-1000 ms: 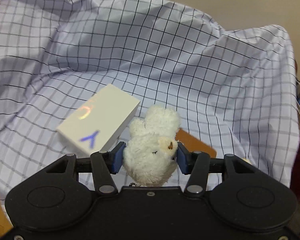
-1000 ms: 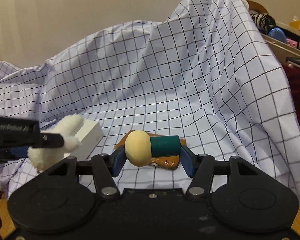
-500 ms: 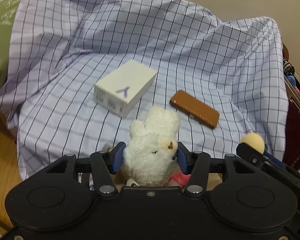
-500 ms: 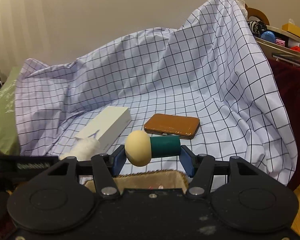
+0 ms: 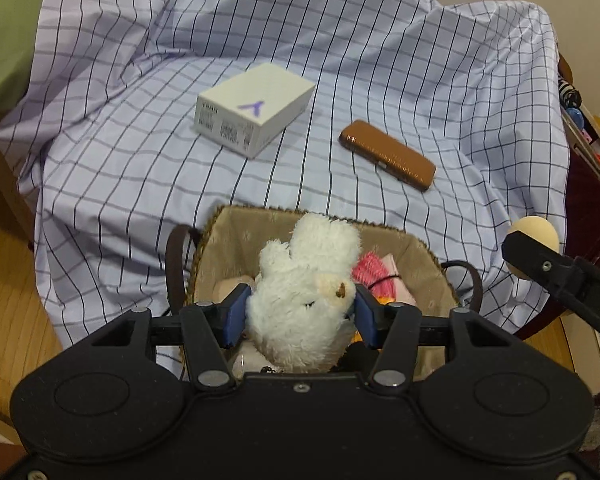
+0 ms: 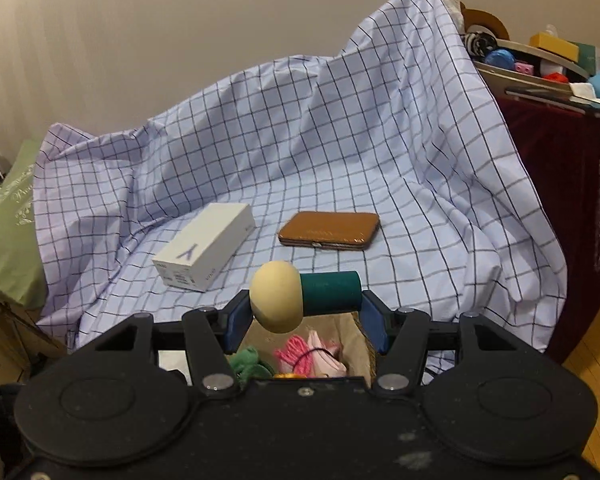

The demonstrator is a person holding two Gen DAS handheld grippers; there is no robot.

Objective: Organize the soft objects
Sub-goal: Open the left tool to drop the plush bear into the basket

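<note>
On the draped cloth (image 5: 380, 60) a box (image 5: 256, 108) is laid to the left, with a flat case (image 5: 388, 154) to its right, apart from it. Nearer the cameras a basket (image 5: 220, 240) is set at the cloth's front edge. A plush toy (image 5: 304, 296) is held above the basket, and a mushroom-shaped toy (image 6: 304, 296) to its right.

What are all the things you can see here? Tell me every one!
plush toy: 1, white, fluffy, clamped in left gripper above the basket
mushroom toy: 1, cream cap, teal stem, clamped in right gripper
basket: 1, tan, brown handles, at near edge of the cloth
soft things: several, pink, green, inside basket
box: 1, white, on cloth
case: 1, brown, on cloth
checked cloth: 1, pale lilac, draped
shelf clutter: several, mixed, far right
left gripper: 1, black
right gripper: 1, black
</note>
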